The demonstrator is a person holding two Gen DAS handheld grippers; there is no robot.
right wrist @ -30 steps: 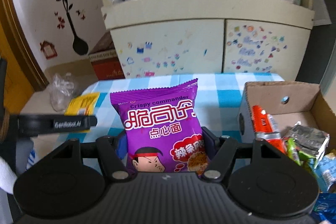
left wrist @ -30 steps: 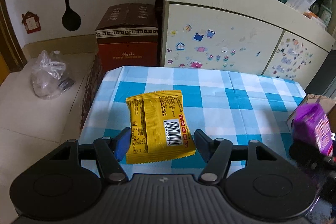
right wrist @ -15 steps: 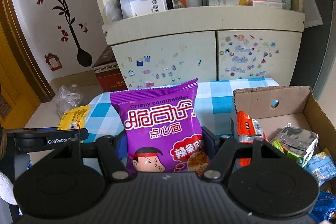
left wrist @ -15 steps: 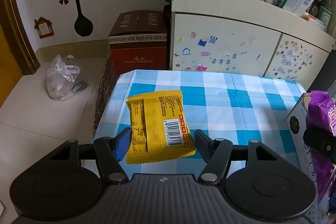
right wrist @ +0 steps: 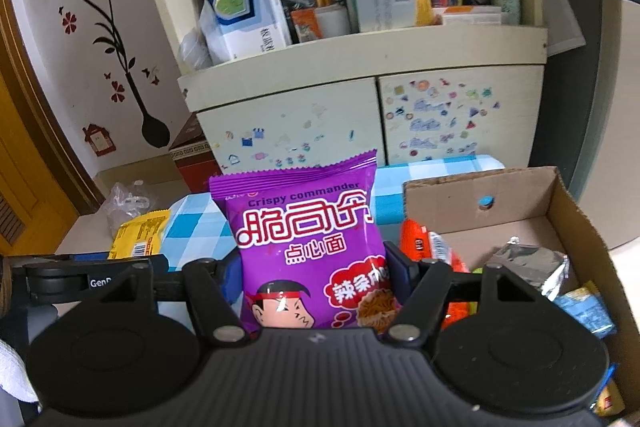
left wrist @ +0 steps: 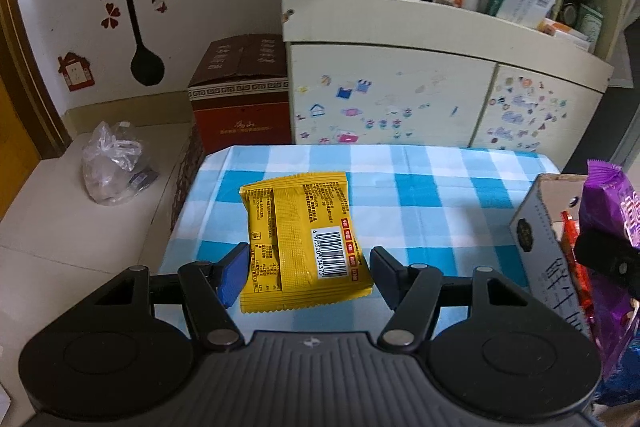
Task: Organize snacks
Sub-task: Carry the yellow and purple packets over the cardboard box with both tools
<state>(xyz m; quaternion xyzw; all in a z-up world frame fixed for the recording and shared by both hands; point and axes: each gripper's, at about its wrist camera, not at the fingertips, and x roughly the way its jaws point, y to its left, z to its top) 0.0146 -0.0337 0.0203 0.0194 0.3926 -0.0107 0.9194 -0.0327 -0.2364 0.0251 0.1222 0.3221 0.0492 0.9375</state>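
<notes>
On the floor at far left sits a knotted clear plastic bag point(left wrist: 114, 163) with small dark items inside, too blurred to name. Beside it, against the wall, stands a closed red-brown carton point(left wrist: 242, 91).

The left claw point(left wrist: 306, 269) holds a yellow snack packet point(left wrist: 304, 239) by its lower edges, barcode side up, lifted above the blue-and-white checked counter point(left wrist: 420, 203). Its blue pad point(left wrist: 234, 273) presses the packet's left edge; the right finger meets the other edge.

The right claw point(right wrist: 316, 279) grips a purple noodle-snack bag point(right wrist: 308, 243) upright between both fingers, front label toward the camera, just left of the cardboard box point(right wrist: 576, 219).

That open box stands on the counter's right end. In it lie an orange packet point(right wrist: 420, 243) against the left wall, a crumpled silver wrapper point(right wrist: 532, 267) further right, and a light-blue packet point(right wrist: 588, 311) near the right wall; a bare patch of floor remains at the back.

Behind the counter, a cream cabinet point(right wrist: 360, 123) with stickered doors carries an open shelf crowded with medicine boxes point(right wrist: 256, 15), bottles and a plastic bag.
</notes>
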